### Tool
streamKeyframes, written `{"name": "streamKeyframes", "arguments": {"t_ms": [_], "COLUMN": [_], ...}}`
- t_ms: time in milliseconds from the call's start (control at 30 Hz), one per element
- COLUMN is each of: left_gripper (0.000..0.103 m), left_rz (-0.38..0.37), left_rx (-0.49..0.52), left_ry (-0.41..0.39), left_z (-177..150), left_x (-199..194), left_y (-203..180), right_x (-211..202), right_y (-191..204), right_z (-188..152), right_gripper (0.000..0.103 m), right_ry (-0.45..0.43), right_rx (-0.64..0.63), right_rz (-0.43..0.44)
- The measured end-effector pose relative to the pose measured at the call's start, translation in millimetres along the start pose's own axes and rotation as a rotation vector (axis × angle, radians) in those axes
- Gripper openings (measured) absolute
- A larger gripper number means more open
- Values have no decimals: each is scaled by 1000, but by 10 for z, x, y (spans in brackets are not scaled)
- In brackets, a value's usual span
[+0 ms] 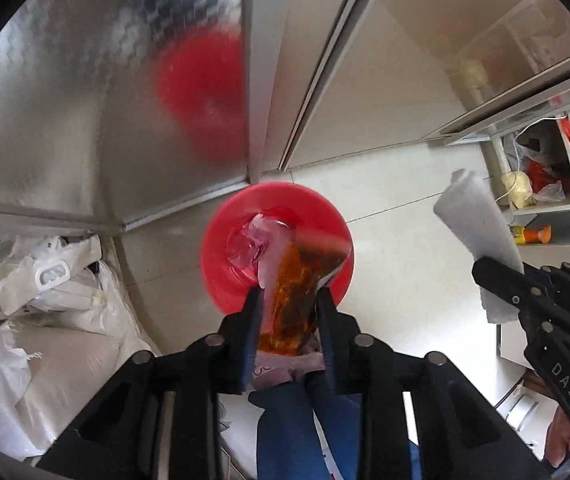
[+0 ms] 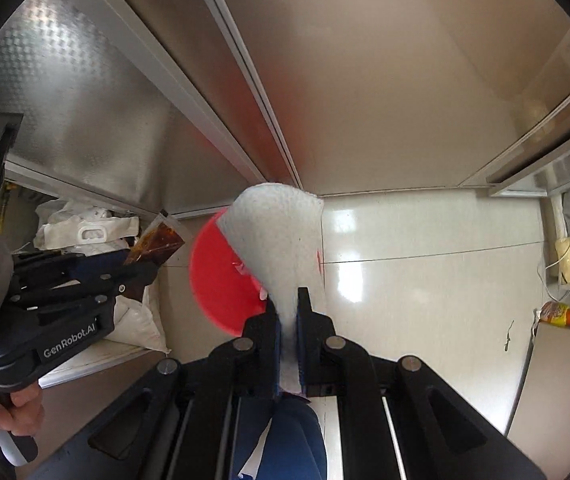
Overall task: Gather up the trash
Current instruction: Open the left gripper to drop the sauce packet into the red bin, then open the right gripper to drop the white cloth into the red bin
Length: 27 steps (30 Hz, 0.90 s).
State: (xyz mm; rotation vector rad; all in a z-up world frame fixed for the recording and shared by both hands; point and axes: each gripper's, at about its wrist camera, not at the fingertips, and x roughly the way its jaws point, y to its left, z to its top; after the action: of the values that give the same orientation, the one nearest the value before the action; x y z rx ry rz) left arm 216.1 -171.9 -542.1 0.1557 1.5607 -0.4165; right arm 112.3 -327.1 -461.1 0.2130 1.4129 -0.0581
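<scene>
Currently both grippers hover over the red bin [image 1: 221,280] at frame centre: left gripper [image 1: 289,300] fingers clamp a brown sauce packet [image 1: 297,292], right gripper [image 2: 288,304] fingers pinch a white tissue [image 2: 281,236]. Judged step: drop-off; next move calls for opening above the bin.
</scene>
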Motion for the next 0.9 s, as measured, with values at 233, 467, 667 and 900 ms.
{"name": "streamKeyframes", "arguments": {"t_ms": [233,467,667,900], "left_gripper": [27,27,35,55], "left_rz": [19,25,24,49], "left_rx": [43,47,14,-35], "left_ry": [25,-18,-72,-86], "left_z": [-32,-91,-130,-215], "left_x": [69,-132,-263,-292], "left_y": [-28,70,259,514], "right_x": [-72,-123,-57,111], "right_y": [11,97,244,435], "right_z": [4,-17,-16,33], "right_gripper": [6,6,6,6], "right_ry": [4,1,-1,28], "right_rx": [-4,-21,-55,-123], "right_rz": [-6,3,16,35]}}
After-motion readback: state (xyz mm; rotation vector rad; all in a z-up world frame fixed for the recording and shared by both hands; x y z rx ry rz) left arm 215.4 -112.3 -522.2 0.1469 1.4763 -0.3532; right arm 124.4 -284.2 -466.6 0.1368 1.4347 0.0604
